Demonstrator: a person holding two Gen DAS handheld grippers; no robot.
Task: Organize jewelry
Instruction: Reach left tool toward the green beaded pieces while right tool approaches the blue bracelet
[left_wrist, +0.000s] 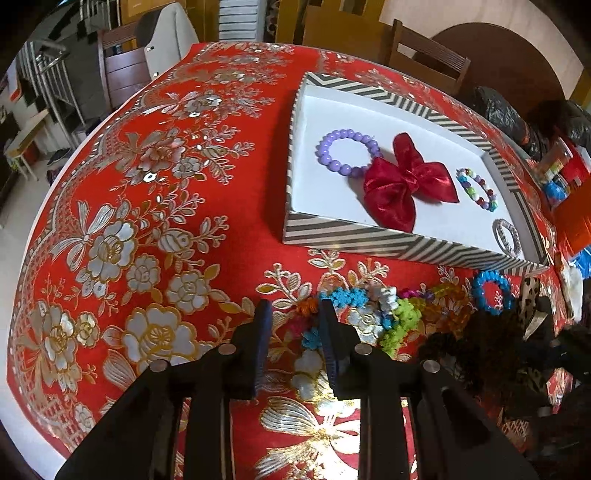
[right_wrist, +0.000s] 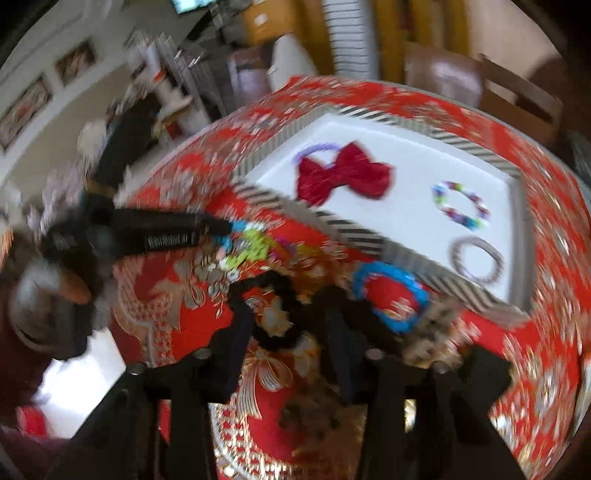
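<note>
I could read no text anywhere; the left gripper (right_wrist: 221, 227) carried a line of white lettering on its side, but blur left it illegible.

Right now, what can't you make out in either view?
- Right wrist view: motion blur hides whether the right gripper grips the black scrunchie.
- Left wrist view: the right edge cuts off clutter beyond the striped box.
- Left gripper jaws hide part of the colourful scrunchie.

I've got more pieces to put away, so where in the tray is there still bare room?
The tray is bare along its far edge, beyond the purple bracelet and red bow. It is crowded around the bow, beaded bracelet and silver ring.
</note>
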